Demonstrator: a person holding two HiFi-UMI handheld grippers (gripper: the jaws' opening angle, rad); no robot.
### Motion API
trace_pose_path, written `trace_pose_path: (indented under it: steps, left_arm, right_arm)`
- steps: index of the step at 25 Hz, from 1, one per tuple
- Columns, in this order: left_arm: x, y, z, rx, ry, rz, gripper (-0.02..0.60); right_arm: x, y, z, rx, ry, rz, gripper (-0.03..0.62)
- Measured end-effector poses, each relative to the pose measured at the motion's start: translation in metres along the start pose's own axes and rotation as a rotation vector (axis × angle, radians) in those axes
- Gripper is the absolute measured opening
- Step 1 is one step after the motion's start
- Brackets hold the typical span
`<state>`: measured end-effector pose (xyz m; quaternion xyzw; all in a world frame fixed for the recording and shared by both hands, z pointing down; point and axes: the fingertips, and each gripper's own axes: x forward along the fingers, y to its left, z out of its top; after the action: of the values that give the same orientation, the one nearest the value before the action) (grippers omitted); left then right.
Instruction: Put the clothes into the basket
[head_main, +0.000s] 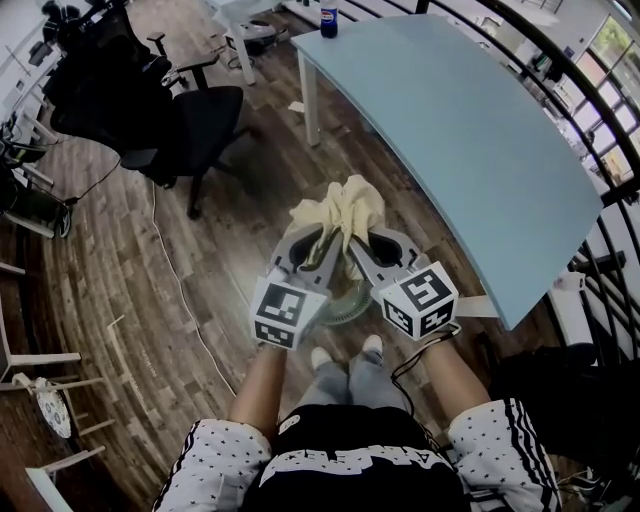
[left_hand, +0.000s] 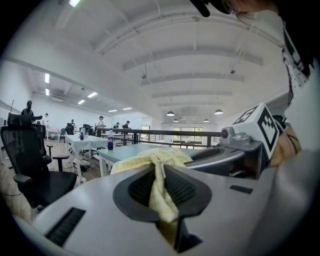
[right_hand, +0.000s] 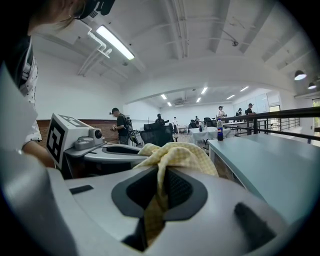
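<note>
A pale yellow checked cloth (head_main: 340, 210) hangs bunched between both grippers, over the wood floor beside the blue table. My left gripper (head_main: 328, 243) is shut on one part of the cloth (left_hand: 159, 186), which runs down between its dark pads. Close to its right, my right gripper (head_main: 352, 243) is shut on another part of the cloth (right_hand: 162, 185). A round greenish basket (head_main: 340, 305) stands on the floor below, mostly hidden by the grippers. From each gripper view the other gripper's marker cube shows close by.
The light blue table (head_main: 470, 130) runs along the right, with a cola bottle (head_main: 329, 18) at its far end. A black office chair (head_main: 160, 110) stands to the left, and a cable trails over the floor. A black railing borders the table's far side. People stand far off.
</note>
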<state>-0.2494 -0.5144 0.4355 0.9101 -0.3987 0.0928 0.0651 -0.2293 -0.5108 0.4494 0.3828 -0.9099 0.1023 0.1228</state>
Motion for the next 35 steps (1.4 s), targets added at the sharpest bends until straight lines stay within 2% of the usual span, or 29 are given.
trace_pose_path:
  steps: [19, 27, 32, 35]
  left_arm:
    - [0.031, 0.002, -0.072, -0.019, 0.145, -0.002, 0.051]
    - [0.037, -0.004, -0.087, -0.011, 0.204, -0.006, 0.051]
    - [0.039, -0.003, -0.095, -0.019, 0.233, -0.01, 0.051]
    - [0.04, -0.006, -0.107, 0.004, 0.305, -0.024, 0.099]
  right_arm:
    - [0.021, -0.02, -0.073, 0.032, 0.152, 0.037, 0.047]
    - [0.02, -0.026, -0.089, 0.025, 0.216, 0.03, 0.048]
    - [0.022, -0.027, -0.096, -0.013, 0.26, 0.028, 0.048]
    - [0.022, -0.028, -0.106, -0.071, 0.332, 0.034, 0.049]
